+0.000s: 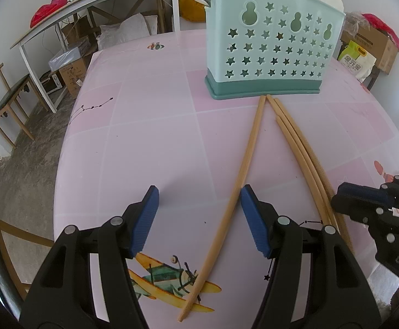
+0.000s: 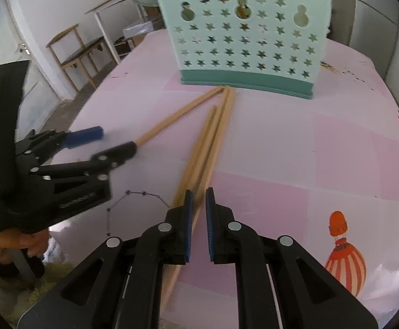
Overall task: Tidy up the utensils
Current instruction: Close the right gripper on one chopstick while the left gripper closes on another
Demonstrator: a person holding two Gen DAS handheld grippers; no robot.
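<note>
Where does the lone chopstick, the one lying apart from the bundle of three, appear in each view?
Left wrist view: the lone chopstick runs between the left gripper fingers, centre.
Right wrist view: lone chopstick, upper left of centre, left of the bundle.
Shared landmark: the green star-holed holder.

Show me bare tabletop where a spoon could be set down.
Free: the pink tablecloth left of the single wooden chopstick, and right of the three bunched chopsticks. Crowded: in front of the mint star-holed utensil holder.
</note>
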